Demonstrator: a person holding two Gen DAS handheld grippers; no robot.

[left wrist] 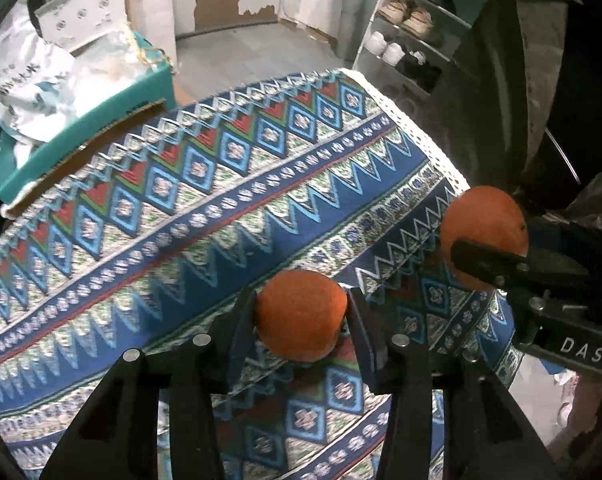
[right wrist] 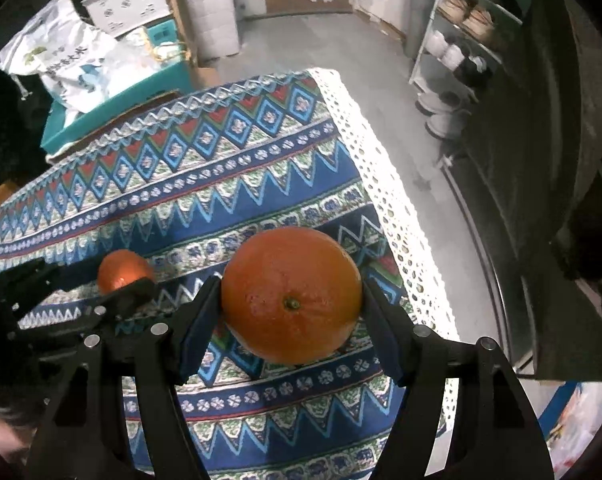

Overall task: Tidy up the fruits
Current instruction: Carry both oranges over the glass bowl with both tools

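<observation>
Big orange's (right wrist: pixel 291 295) stem scar, right view only

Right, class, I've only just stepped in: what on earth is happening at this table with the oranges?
A person is working two hand-held grippers over a table covered with a patterned cloth. The left gripper has its jaws closed on a small orange. The right gripper grips a larger orange, stem end facing the camera. Both fruits are clamped above the cloth near its lace-edged side; no bowl or basket for them shows.
</observation>
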